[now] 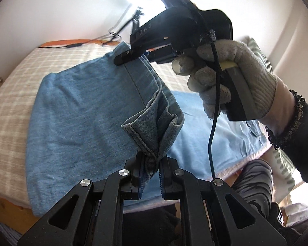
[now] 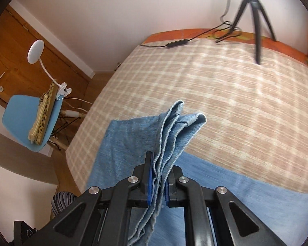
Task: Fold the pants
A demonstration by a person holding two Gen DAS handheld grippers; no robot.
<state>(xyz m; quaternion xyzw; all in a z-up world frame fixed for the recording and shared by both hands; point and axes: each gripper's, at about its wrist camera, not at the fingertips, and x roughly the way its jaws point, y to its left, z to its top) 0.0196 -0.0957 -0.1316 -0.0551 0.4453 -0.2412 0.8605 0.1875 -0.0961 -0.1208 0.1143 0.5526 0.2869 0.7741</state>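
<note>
Light blue denim pants [image 1: 82, 106] lie on a beige checked bed [image 1: 14, 94], partly lifted. My left gripper [image 1: 152, 164] is shut on a bunched hemmed edge of the pants [image 1: 145, 131]. The right gripper [image 1: 133, 55], held in a gloved hand [image 1: 232, 71], is seen further along the same raised edge. In the right wrist view my right gripper [image 2: 159, 182] is shut on stacked layers of the pants [image 2: 174, 127], which stick up past the fingers above the bed [image 2: 225, 94].
A tripod [image 2: 254, 10] with a cable [image 2: 178, 42] stands at the far end of the bed. A blue chair [image 2: 28, 121] with folded cloth and a clip lamp [image 2: 36, 51] stands on the left by a wooden door. A striped trouser leg [image 1: 254, 184] shows at the near edge.
</note>
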